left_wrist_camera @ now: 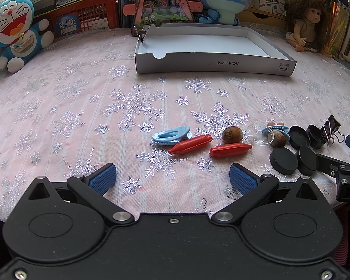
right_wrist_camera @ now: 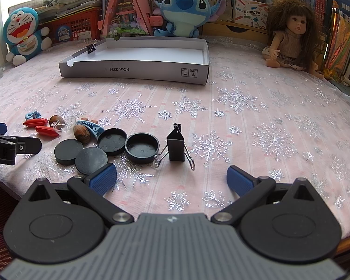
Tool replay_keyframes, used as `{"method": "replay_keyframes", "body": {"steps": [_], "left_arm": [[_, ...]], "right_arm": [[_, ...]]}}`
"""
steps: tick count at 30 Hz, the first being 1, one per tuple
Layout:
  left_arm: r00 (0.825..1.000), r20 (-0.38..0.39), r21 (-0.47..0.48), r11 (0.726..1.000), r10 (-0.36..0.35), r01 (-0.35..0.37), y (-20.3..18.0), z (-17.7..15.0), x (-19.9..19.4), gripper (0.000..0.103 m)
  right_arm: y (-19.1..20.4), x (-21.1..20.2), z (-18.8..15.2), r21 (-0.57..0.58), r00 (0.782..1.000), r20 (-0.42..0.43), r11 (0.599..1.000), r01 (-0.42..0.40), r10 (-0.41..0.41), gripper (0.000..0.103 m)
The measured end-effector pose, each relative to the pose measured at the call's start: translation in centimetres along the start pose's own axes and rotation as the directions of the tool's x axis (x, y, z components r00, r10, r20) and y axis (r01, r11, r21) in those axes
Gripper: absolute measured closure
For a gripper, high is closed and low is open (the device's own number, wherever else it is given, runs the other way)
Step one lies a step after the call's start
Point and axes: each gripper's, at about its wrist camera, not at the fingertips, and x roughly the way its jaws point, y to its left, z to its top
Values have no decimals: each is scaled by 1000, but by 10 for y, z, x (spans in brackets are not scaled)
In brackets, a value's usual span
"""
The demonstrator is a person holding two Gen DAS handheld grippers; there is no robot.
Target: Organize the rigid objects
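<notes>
The left gripper [left_wrist_camera: 172, 178] has its blue fingers [left_wrist_camera: 102, 178] spread wide apart. It holds nothing and touches nothing. It sits low over the pink cloth [left_wrist_camera: 81, 98], pointing at the white box [left_wrist_camera: 212, 66] far ahead.

The right gripper [right_wrist_camera: 171, 179] is spread wide too, and it is empty. It also sits low and level over the cloth. One blue finger [right_wrist_camera: 103, 178] is just beside a black disc [right_wrist_camera: 91, 159], but I cannot tell if they touch.

The small things lie in a pile on the cloth, well in front of the box. Nearest the left gripper are two red tubes [left_wrist_camera: 190, 144], one beside the other. A blue clip [left_wrist_camera: 171, 135] touches the left tube. A brown nut [left_wrist_camera: 232, 135] lies just behind the right tube. Next to the nut are a clear cup [left_wrist_camera: 260, 135], another blue clip [right_wrist_camera: 91, 127] and a second nut [right_wrist_camera: 81, 134].

Beside those are two black discs and two black lids [right_wrist_camera: 142, 147] lying open side up. The lids touch each other. A black binder clip [right_wrist_camera: 175, 147] stands just beside the lids, straight in front of the right gripper.

The box is empty inside. A small binder clip [right_wrist_camera: 91, 46] is pinched onto its left wall. Behind the box sit soft toys [right_wrist_camera: 185, 7] and a doll [right_wrist_camera: 291, 32].
</notes>
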Motion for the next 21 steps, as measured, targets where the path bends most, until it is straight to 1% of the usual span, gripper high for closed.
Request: {"method": "replay_keyframes", "body": {"steps": [9,14,21], "left_arm": [[1000,1,1,1000,0,0,0,0,0,0],[1000,14,11,1000,-9,9,4,-2,-2,0],[1000,27,21,1000,-15,15,6,-3,-4,0]], "right_arm": [[0,0,-1,0,1000,4,1000,0,0,0],[-2,0,-5,3,1000,19,1000,-3,3,0],[-1,0,-3,3,1000,25,1000,-6,6,0]]}}
